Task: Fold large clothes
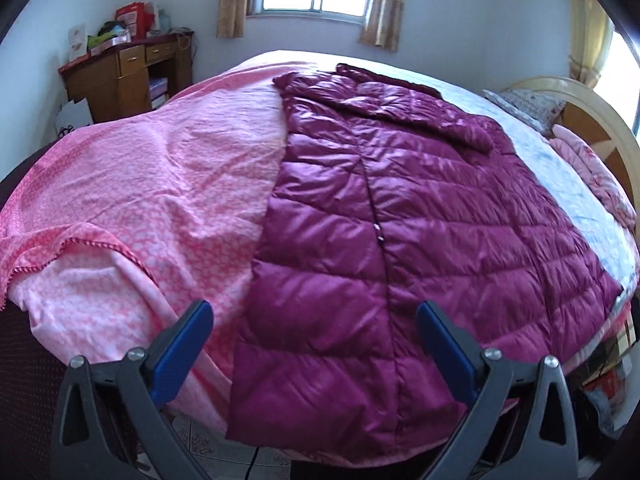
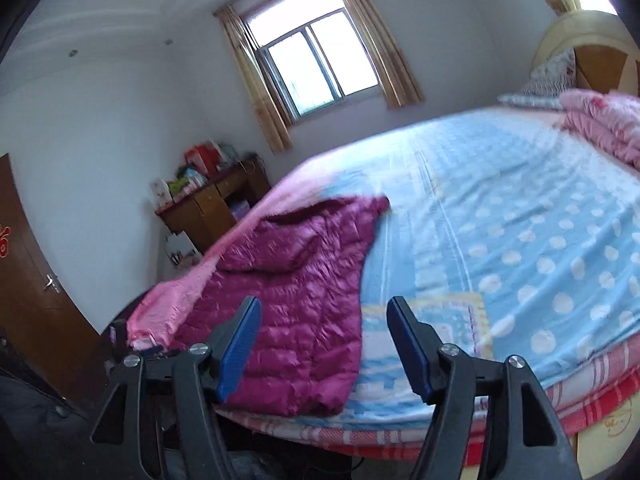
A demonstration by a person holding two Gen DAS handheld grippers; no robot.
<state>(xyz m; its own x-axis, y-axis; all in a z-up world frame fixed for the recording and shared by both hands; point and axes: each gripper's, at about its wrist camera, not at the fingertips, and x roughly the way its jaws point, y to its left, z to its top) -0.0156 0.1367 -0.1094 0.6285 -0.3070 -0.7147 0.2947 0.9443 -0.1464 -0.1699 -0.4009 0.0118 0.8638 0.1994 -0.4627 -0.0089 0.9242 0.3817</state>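
Observation:
A large quilted magenta down coat (image 1: 400,232) lies spread flat on the bed, its front seam running toward me and its hem hanging over the near edge. My left gripper (image 1: 314,312) hovers open above that hem, with nothing between its blue pads (image 1: 182,344). In the right wrist view the same coat (image 2: 296,288) shows at the left side of the bed. My right gripper (image 2: 324,308) stands open over the coat's right edge and the blue sheet, holding nothing.
A pink blanket (image 1: 132,196) covers the bed left of the coat. A blue dotted sheet (image 2: 520,220) lies to its right. Folded pink bedding (image 2: 600,124) and a pillow (image 1: 528,104) sit by the headboard. A cluttered wooden desk (image 1: 124,76) stands in the far corner.

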